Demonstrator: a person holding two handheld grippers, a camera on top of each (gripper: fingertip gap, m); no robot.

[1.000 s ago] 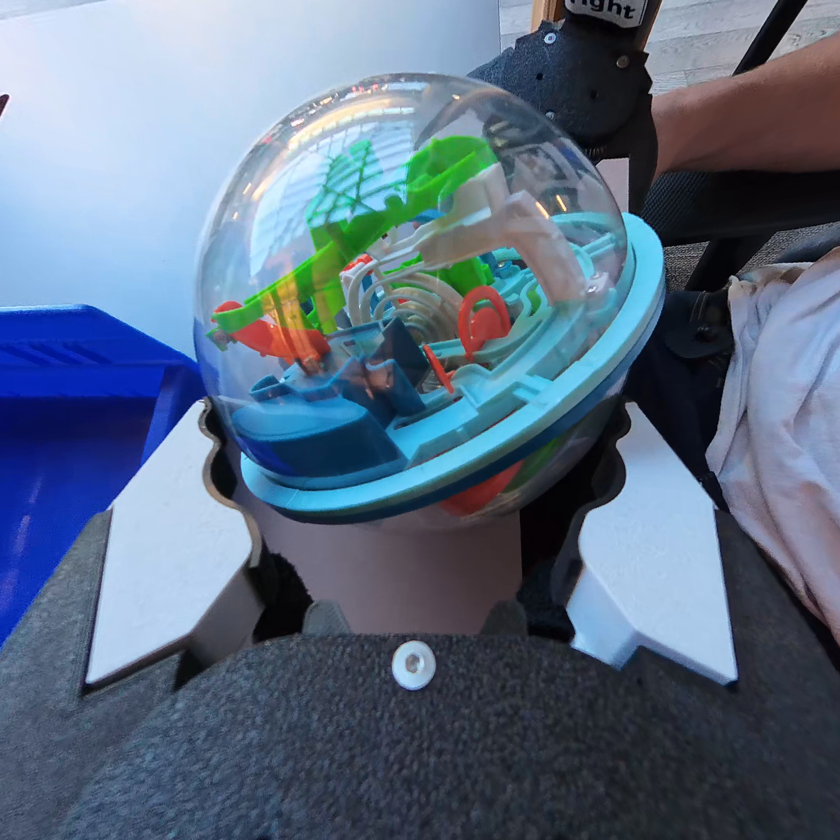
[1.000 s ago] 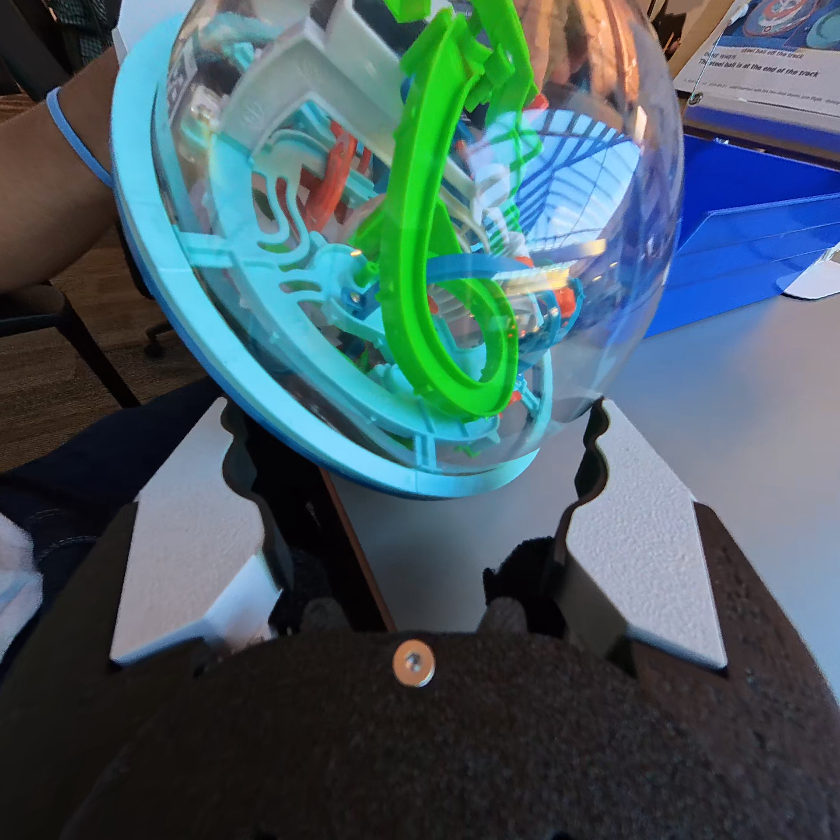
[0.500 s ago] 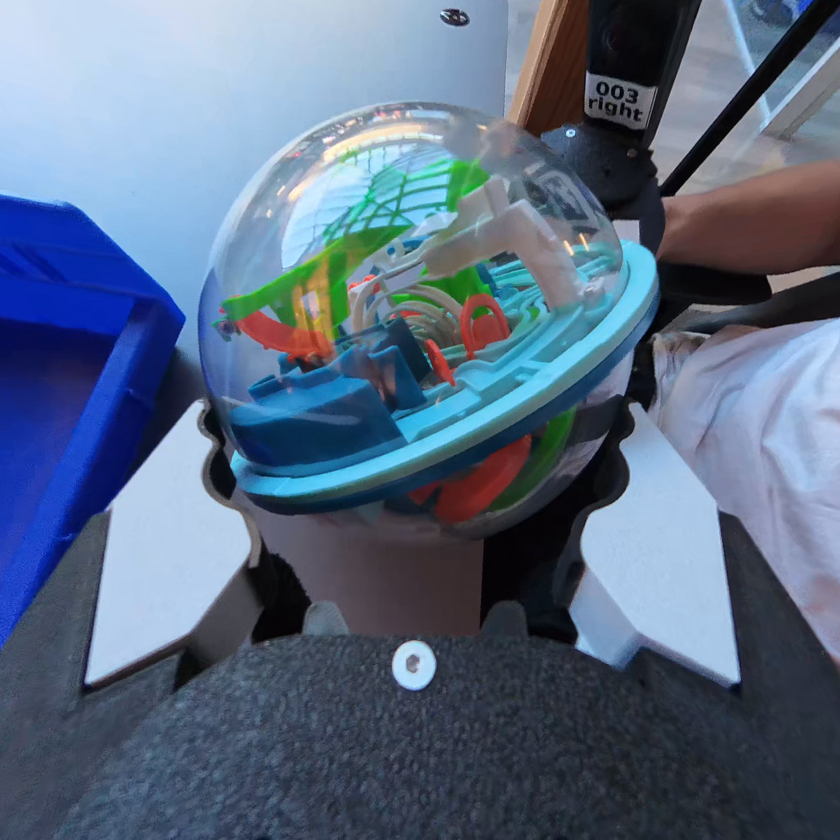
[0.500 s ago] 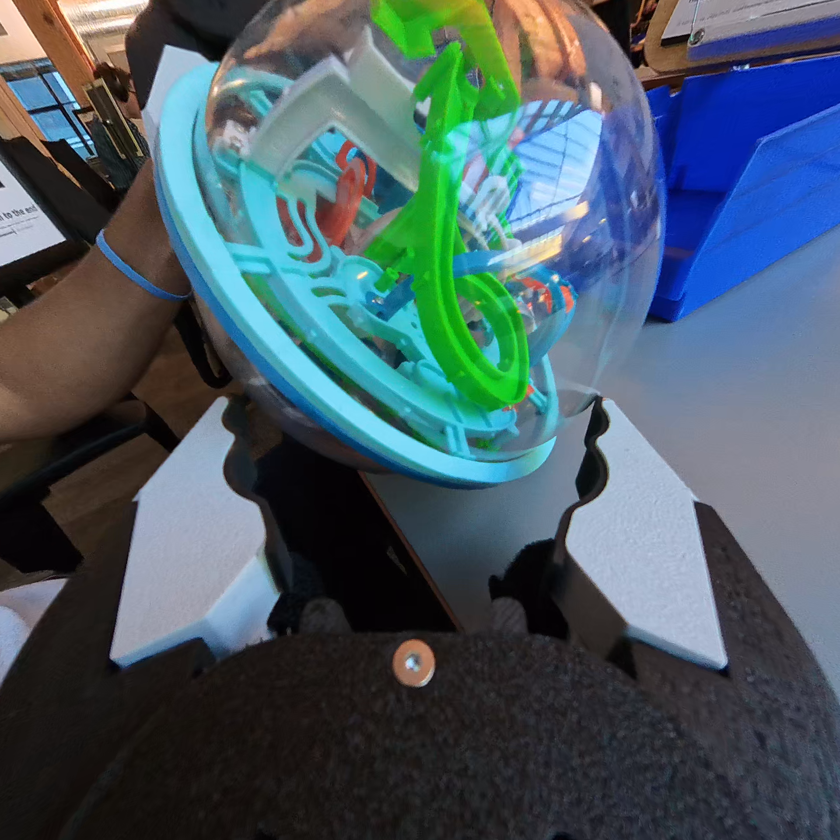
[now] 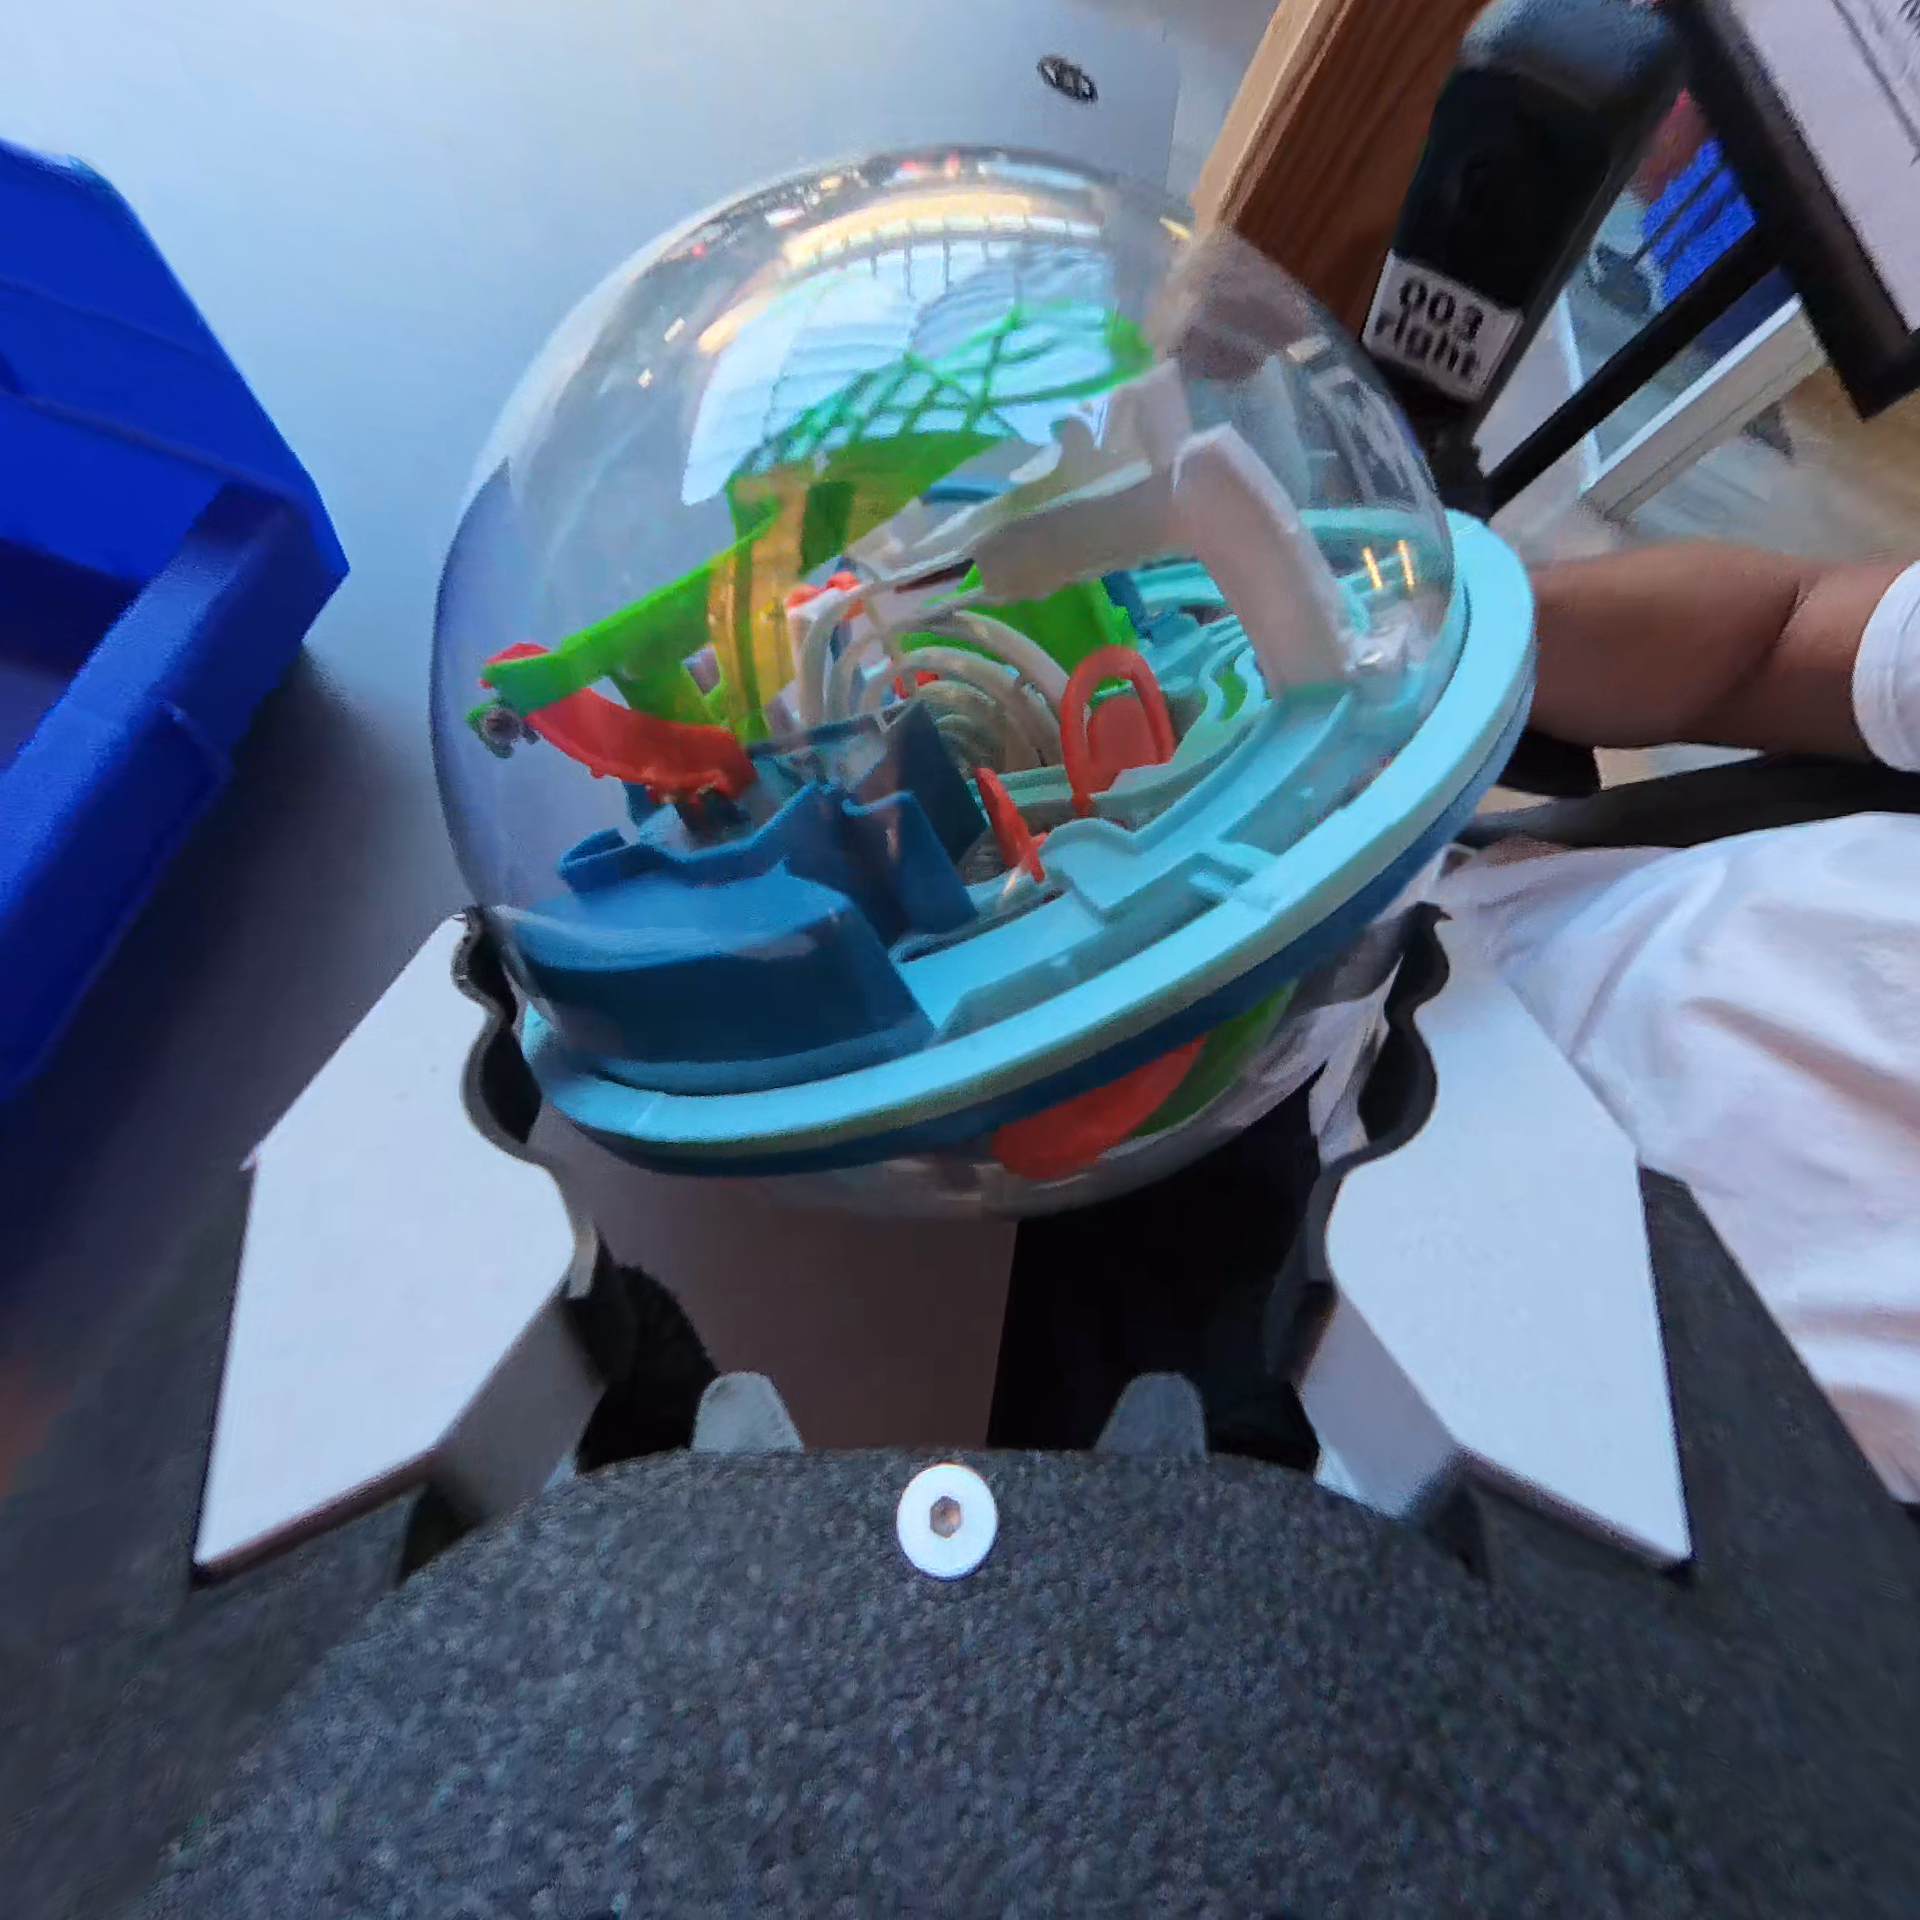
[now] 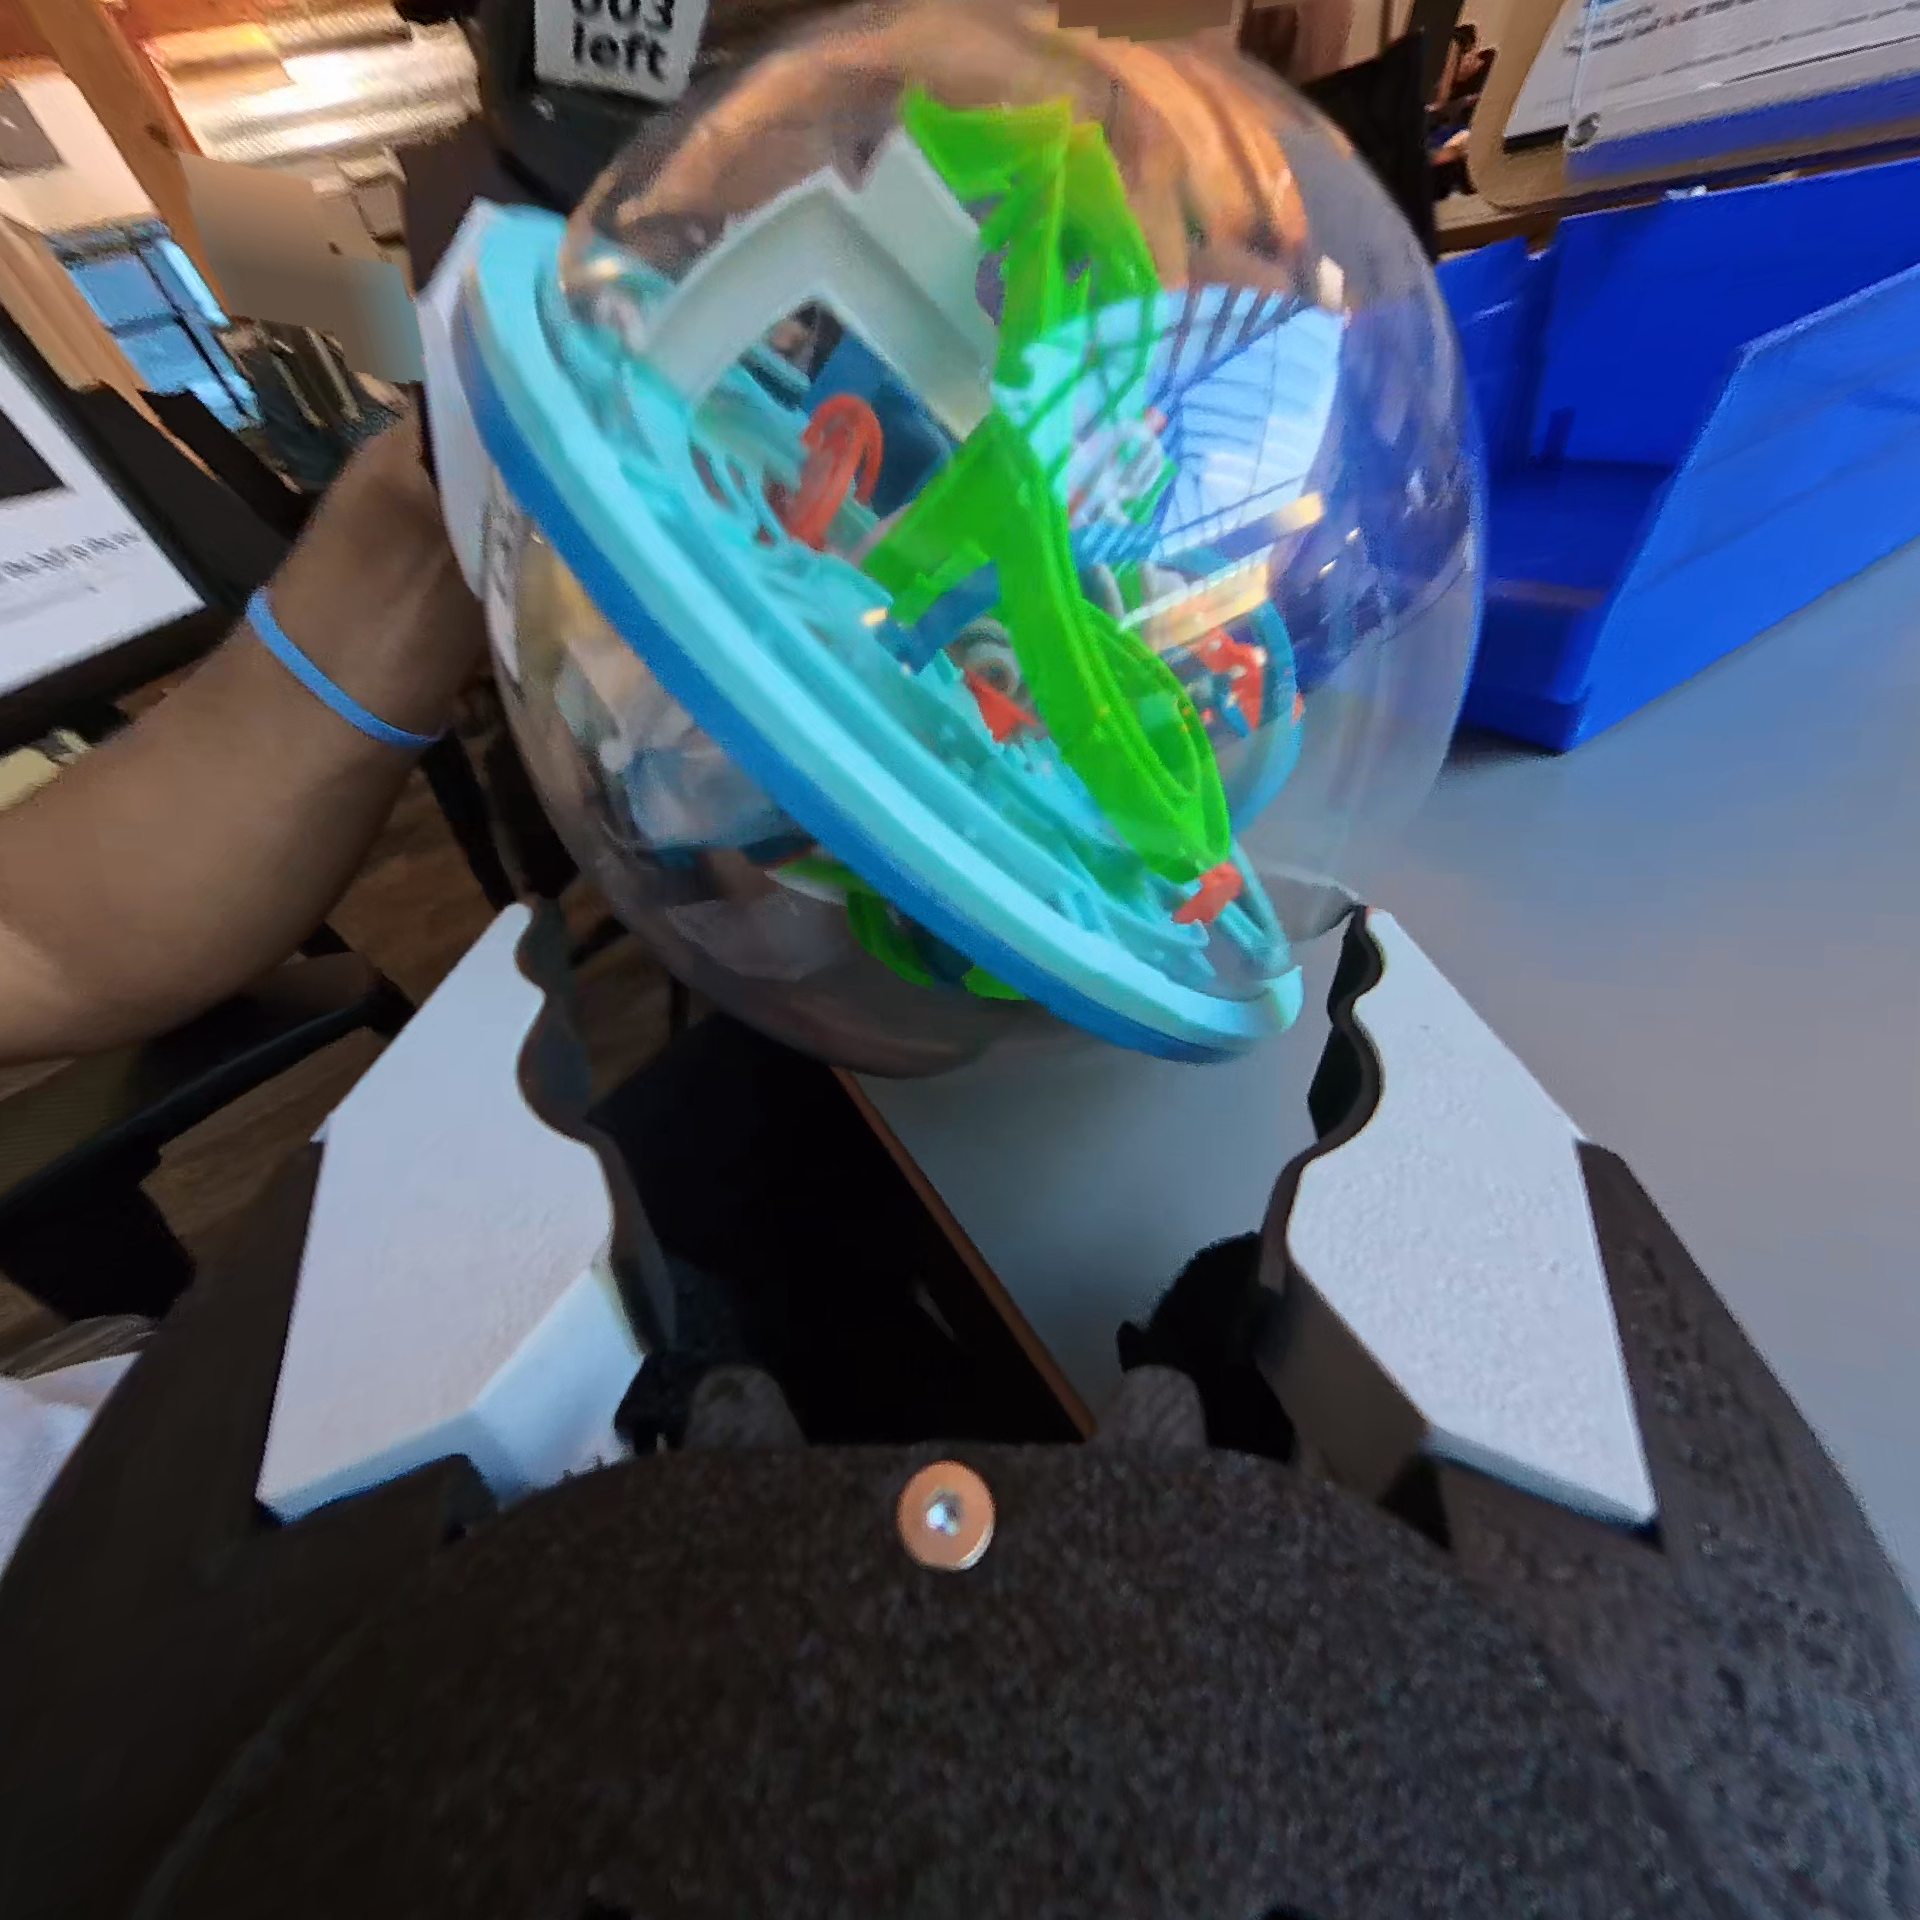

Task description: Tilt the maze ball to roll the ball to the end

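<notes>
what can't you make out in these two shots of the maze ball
- The small rolling ball: not clearly identifiable in either view; the tracks, glare and motion blur inside the maze ball hide it.
- The track's end point: not identifiable in either view.
- Left hand-held gripper and right hand-held gripper: the maze ball hides where the fingertips meet it.
- Blue bin: cut off by the left edge in the left wrist view.

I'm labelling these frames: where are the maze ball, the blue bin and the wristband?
maze ball (image 5: 935, 644): left wrist view, clear dome.
blue bin (image 6: 1714, 499): right wrist view, side wall.
wristband (image 6: 322, 681): right wrist view, blue band.
</notes>
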